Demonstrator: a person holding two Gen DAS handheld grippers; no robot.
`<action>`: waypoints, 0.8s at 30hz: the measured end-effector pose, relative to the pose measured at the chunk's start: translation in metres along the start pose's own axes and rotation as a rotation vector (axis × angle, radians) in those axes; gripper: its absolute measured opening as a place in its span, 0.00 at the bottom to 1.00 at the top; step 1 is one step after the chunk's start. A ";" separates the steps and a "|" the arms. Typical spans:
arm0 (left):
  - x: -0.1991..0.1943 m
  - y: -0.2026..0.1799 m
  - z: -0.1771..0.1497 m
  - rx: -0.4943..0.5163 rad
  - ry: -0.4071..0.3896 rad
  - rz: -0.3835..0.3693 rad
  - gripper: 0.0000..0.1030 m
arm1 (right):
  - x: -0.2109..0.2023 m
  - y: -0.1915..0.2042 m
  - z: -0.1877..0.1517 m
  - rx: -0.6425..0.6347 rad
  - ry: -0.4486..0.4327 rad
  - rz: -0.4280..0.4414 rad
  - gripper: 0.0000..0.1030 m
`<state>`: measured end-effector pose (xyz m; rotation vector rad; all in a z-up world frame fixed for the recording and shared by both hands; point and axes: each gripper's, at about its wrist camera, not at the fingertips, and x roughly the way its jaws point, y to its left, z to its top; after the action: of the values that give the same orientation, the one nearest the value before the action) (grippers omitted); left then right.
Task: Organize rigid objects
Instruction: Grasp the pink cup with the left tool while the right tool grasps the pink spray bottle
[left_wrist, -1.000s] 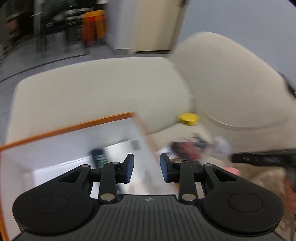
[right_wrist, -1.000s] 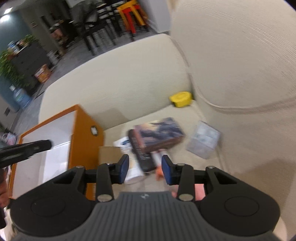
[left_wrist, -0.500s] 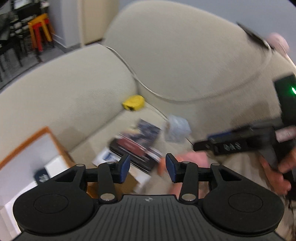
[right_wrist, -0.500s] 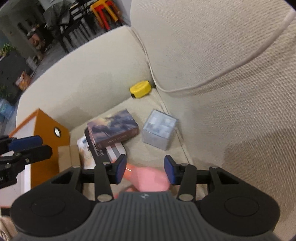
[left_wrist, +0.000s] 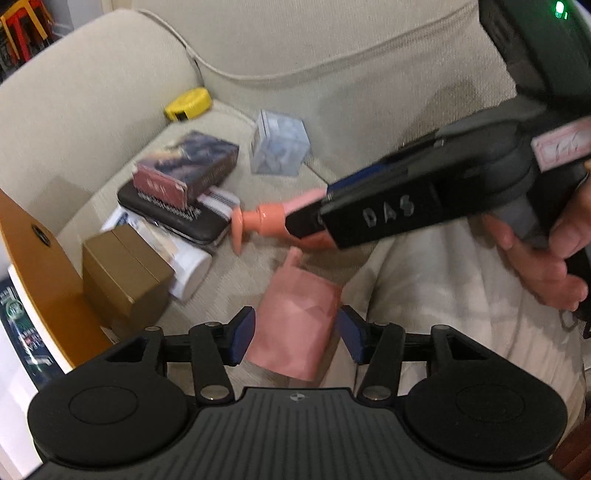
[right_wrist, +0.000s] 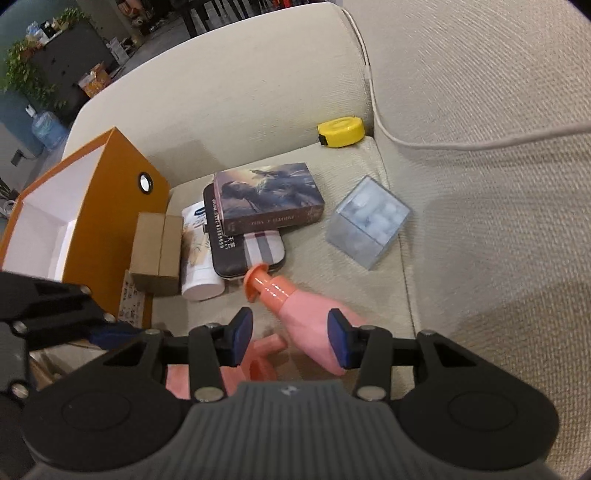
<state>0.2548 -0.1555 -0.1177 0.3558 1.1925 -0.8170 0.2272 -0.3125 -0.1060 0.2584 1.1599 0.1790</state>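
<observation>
Rigid items lie on a beige sofa seat (right_wrist: 369, 280). A pink vase (right_wrist: 299, 310) lies on its side, neck toward the pile. My right gripper (right_wrist: 291, 339) is open with its pads either side of the vase body. It shows in the left wrist view (left_wrist: 388, 218) over the vase (left_wrist: 258, 218). A pink cup (left_wrist: 295, 325) lies between the open pads of my left gripper (left_wrist: 295, 336). An orange box (right_wrist: 92, 218) with a white inside stands at the left.
A boxed book (right_wrist: 266, 199) rests on a dark case (right_wrist: 236, 251). Beside them are a white tube (right_wrist: 195, 266), a brown carton (right_wrist: 157, 254), a clear cube (right_wrist: 369, 221) and a yellow tape measure (right_wrist: 341, 131). The sofa arm and backrest close in the far and right sides.
Both grippers have swung from the orange box toward the sofa seat and come down. Their jaws have opened wider. The vase and cup now lie between the pads.
</observation>
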 end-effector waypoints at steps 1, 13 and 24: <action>0.003 -0.001 -0.001 0.001 0.007 0.005 0.60 | 0.000 -0.001 0.000 0.007 0.000 0.007 0.44; 0.030 -0.007 -0.003 -0.015 0.083 0.061 0.68 | 0.003 0.003 0.001 -0.004 0.006 0.011 0.44; 0.045 0.016 -0.001 -0.147 0.151 -0.011 0.76 | 0.004 0.003 0.002 -0.005 0.006 0.008 0.45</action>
<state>0.2718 -0.1612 -0.1622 0.2943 1.3885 -0.7169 0.2303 -0.3087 -0.1082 0.2580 1.1643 0.1897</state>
